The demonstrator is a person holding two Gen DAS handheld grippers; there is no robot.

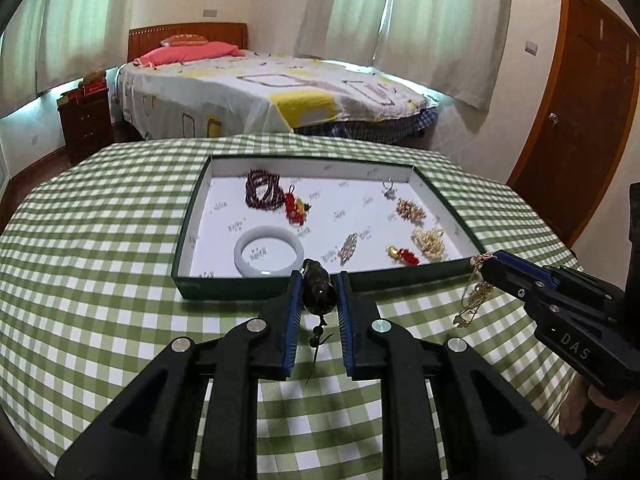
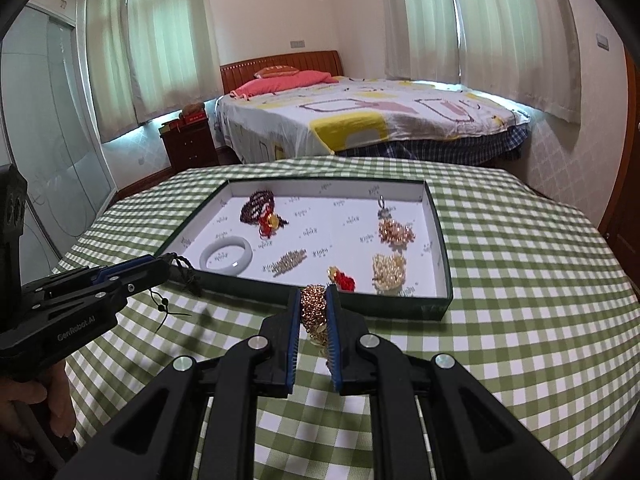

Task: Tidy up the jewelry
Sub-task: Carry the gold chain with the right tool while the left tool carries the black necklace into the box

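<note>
Left gripper (image 1: pixel 319 280) grasps dark beads (image 1: pixel 319 290), right gripper (image 2: pixel 314 294) grasps gold chain (image 2: pixel 314 312); tray (image 2: pixel 444 276) holds white bangle (image 2: pixel 226 259).

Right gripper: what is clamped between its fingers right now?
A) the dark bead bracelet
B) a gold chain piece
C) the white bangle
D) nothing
B: the right gripper is shut on a gold chain piece, which hangs below its pads, in front of the tray; the white bangle lies in the tray.

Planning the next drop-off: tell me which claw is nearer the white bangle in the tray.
Left. The left claw hangs just outside the tray's front wall, right by the white bangle. The right claw is further along that wall, by the red charm.
</note>
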